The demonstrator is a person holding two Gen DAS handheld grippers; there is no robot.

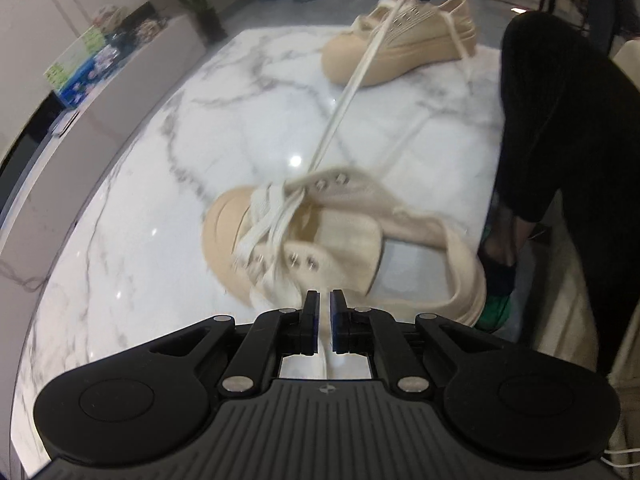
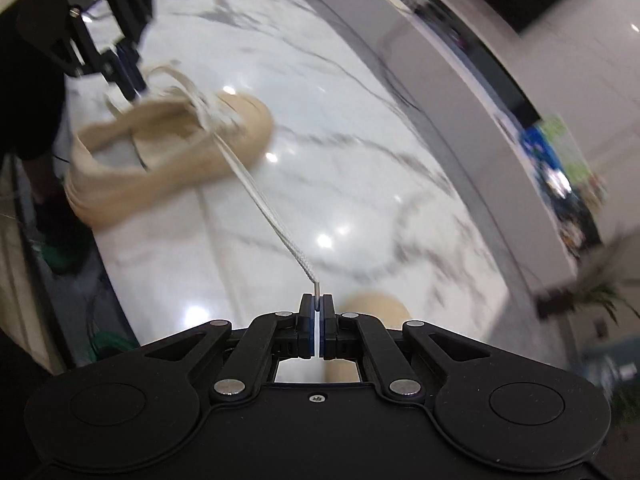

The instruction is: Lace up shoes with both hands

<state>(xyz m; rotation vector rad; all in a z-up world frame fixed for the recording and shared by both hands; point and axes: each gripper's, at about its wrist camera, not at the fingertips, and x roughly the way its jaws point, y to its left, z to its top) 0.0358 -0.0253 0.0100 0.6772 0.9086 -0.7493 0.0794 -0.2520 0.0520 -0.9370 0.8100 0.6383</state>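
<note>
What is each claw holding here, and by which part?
The right claw pinches the white shoelace by its tip. The left claw is nearly shut on another stretch of lace beside the near shoe.

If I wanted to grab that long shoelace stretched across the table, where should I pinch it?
Best at the stiff tip, where the right gripper already pinches it, coming in along the line of the lace. The tip is narrow and firm, so it slips between the fingers and threads holes easily. The lace runs tight from the shoe, so the flat middle would be a softer, looser hold.
</note>
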